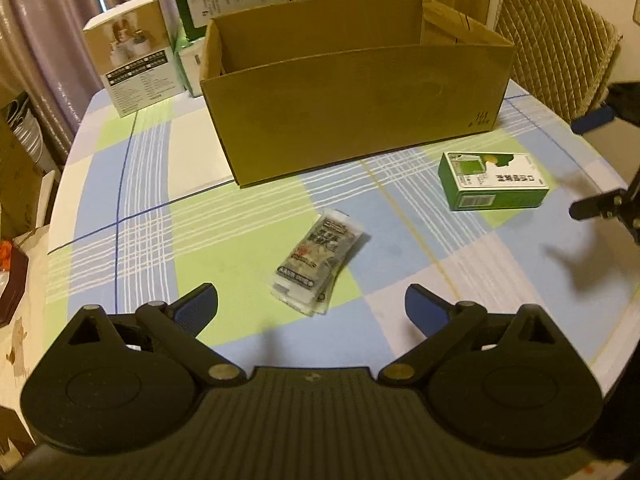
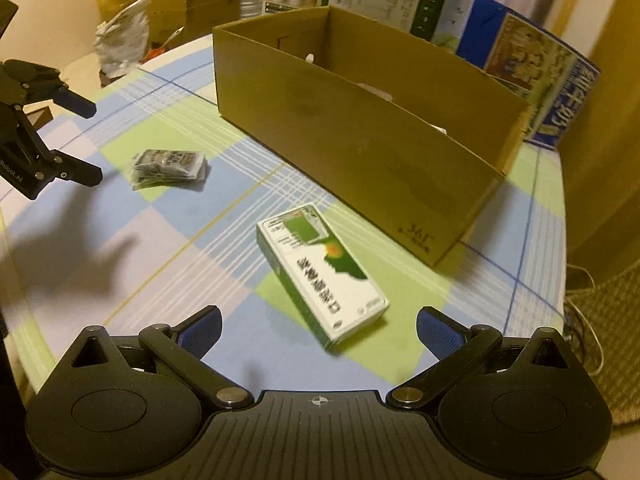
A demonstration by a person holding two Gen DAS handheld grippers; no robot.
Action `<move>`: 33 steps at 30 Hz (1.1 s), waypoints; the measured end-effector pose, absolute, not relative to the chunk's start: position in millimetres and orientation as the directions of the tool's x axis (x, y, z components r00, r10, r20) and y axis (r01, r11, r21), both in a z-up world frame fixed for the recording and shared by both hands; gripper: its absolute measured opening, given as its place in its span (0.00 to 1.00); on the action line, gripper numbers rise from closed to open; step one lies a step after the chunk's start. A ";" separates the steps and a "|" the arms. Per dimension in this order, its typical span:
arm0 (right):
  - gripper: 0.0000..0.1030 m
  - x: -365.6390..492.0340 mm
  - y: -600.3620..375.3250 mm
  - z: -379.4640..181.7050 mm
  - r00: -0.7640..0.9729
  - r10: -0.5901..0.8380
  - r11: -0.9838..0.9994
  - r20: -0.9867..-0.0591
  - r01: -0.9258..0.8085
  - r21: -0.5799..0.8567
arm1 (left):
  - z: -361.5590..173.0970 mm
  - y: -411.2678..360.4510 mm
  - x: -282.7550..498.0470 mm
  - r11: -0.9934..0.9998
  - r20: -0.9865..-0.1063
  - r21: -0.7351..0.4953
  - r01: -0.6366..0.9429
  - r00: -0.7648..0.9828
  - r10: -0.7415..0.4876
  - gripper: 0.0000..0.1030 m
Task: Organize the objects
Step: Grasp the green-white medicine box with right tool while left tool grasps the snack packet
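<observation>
A stack of clear sachet packets (image 1: 318, 260) lies on the checked tablecloth just ahead of my left gripper (image 1: 312, 308), which is open and holds nothing. A green-and-white carton (image 2: 322, 276) lies flat in front of my right gripper (image 2: 318, 322), also open and empty. Behind both stands an open brown cardboard box (image 1: 352, 100); some white items show inside it in the right wrist view. The carton (image 1: 494, 180) sits right of the packets (image 2: 170, 168). From the left wrist view the right gripper (image 1: 586, 168) shows at the far right; the left gripper (image 2: 90, 142) shows at far left.
Printed boxes (image 1: 132, 64) stand behind the cardboard box (image 2: 360, 128) near the table's (image 1: 120, 184) far edge. A padded chair (image 1: 556, 44) is at back right, curtains at back left. Bags and cartons (image 2: 124, 36) clutter the area beyond the table's left side.
</observation>
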State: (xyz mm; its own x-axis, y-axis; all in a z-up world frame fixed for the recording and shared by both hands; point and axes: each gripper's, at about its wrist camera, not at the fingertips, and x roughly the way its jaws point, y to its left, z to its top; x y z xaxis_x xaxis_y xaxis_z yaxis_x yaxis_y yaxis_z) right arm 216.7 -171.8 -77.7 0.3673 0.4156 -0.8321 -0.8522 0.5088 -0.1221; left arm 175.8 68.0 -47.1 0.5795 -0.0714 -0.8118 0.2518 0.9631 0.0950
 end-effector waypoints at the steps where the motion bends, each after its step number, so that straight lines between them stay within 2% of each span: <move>1: 0.98 220.0 -168.1 -79.8 0.359 0.418 0.498 -0.835 -0.859 -0.120 | -49.6 68.6 179.1 0.961 -0.812 0.101 0.259 0.579 -0.071 0.95; 13: 0.96 260.5 -131.7 -115.0 0.317 0.375 0.446 -0.871 -0.885 -0.130 | -79.1 73.2 215.1 0.945 -0.824 0.094 0.313 0.558 -0.103 0.91; 16: 0.90 269.3 -126.2 -121.5 0.300 0.359 0.461 -0.884 -0.880 -0.112 | -85.8 71.4 222.4 0.939 -0.830 0.087 0.334 0.546 -0.117 0.88; 20: 0.73 270.3 -119.2 -125.2 0.267 0.353 0.471 -0.897 -0.879 -0.076 | -91.8 66.9 231.3 0.932 -0.835 0.073 0.355 0.532 -0.137 0.83; 22: 0.67 267.0 -116.9 -125.3 0.266 0.343 0.478 -0.901 -0.875 -0.077 | -94.1 64.9 235.6 0.927 -0.839 0.068 0.369 0.524 -0.147 0.78; 24: 0.61 264.4 -117.5 -123.9 0.257 0.339 0.502 -0.905 -0.863 -0.057 | -95.9 63.6 238.9 0.923 -0.843 0.067 0.379 0.516 -0.150 0.77; 27: 0.52 258.5 -120.2 -120.5 0.236 0.343 0.556 -0.909 -0.831 -0.006 | -96.7 64.2 242.3 0.922 -0.852 0.049 0.383 0.498 -0.162 0.66; 31: 0.51 244.3 -125.0 -117.9 0.221 0.367 0.615 -0.904 -0.787 0.058 | -97.9 64.2 241.3 0.928 -0.861 0.031 0.370 0.481 -0.163 0.47; 33: 0.51 237.8 -125.8 -118.7 0.229 0.378 0.626 -0.897 -0.777 0.066 | -99.2 63.0 239.6 0.931 -0.866 0.027 0.363 0.474 -0.159 0.40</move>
State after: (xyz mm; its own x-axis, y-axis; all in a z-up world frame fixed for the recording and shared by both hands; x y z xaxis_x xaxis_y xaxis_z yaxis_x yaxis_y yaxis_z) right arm 237.8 -125.8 -118.7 0.2288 0.3779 -0.8971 -0.7767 0.6265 0.0658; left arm 239.6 63.0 -99.2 0.4738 -0.1592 -0.8661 0.3630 0.9314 0.0274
